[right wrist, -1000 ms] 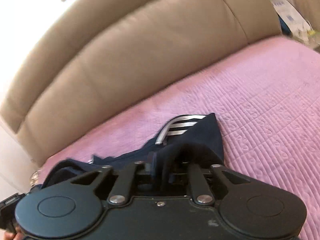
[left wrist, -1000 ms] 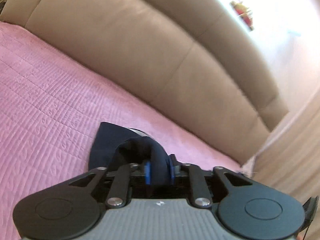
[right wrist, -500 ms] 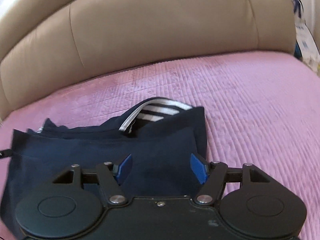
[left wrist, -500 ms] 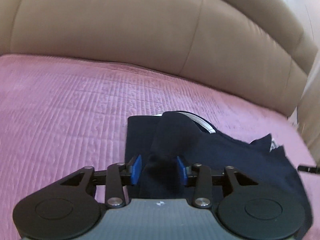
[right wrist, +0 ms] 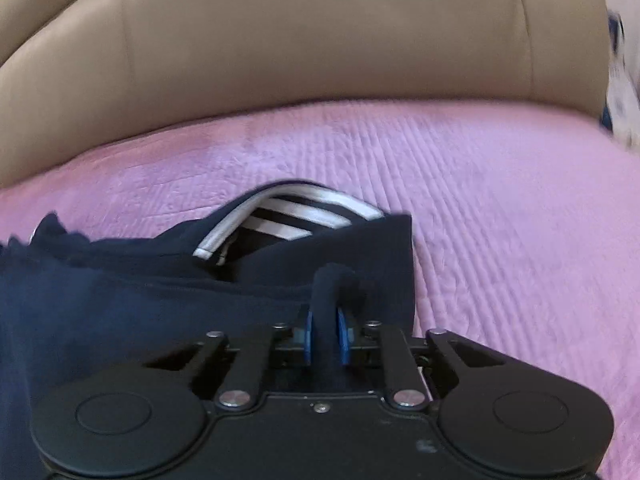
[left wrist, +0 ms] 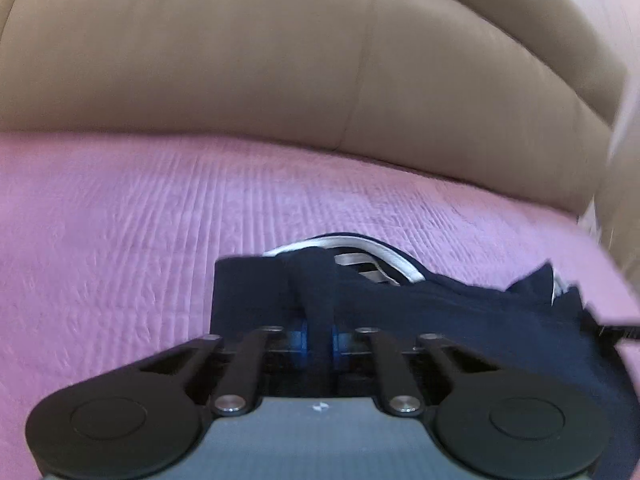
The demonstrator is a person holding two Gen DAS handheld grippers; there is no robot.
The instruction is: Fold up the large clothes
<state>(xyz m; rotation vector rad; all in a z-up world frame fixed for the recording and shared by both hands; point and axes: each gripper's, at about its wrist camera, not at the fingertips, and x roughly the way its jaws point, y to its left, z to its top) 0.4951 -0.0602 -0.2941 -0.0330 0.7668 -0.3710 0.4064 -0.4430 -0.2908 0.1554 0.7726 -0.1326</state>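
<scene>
A dark navy garment (left wrist: 460,320) with white stripes lies bunched on the pink quilted bedspread (left wrist: 120,220). My left gripper (left wrist: 319,340) is shut on a raised fold of the navy cloth near the garment's left edge. In the right wrist view the same garment (right wrist: 120,300) shows its white-striped band (right wrist: 288,216). My right gripper (right wrist: 325,336) is shut on a pinched ridge of cloth near the garment's right edge. The blue pads (right wrist: 306,336) press both sides of the fold.
A tan padded headboard (left wrist: 280,60) rises behind the bedspread and also fills the back of the right wrist view (right wrist: 320,32). Pink bedspread (right wrist: 520,220) spreads to the right of the garment. A white and blue object (right wrist: 620,80) sits at the far right edge.
Both grippers have closed on folds of the navy garment; half a second ago their jaws stood open over the cloth. A second ago both held cloth higher up.
</scene>
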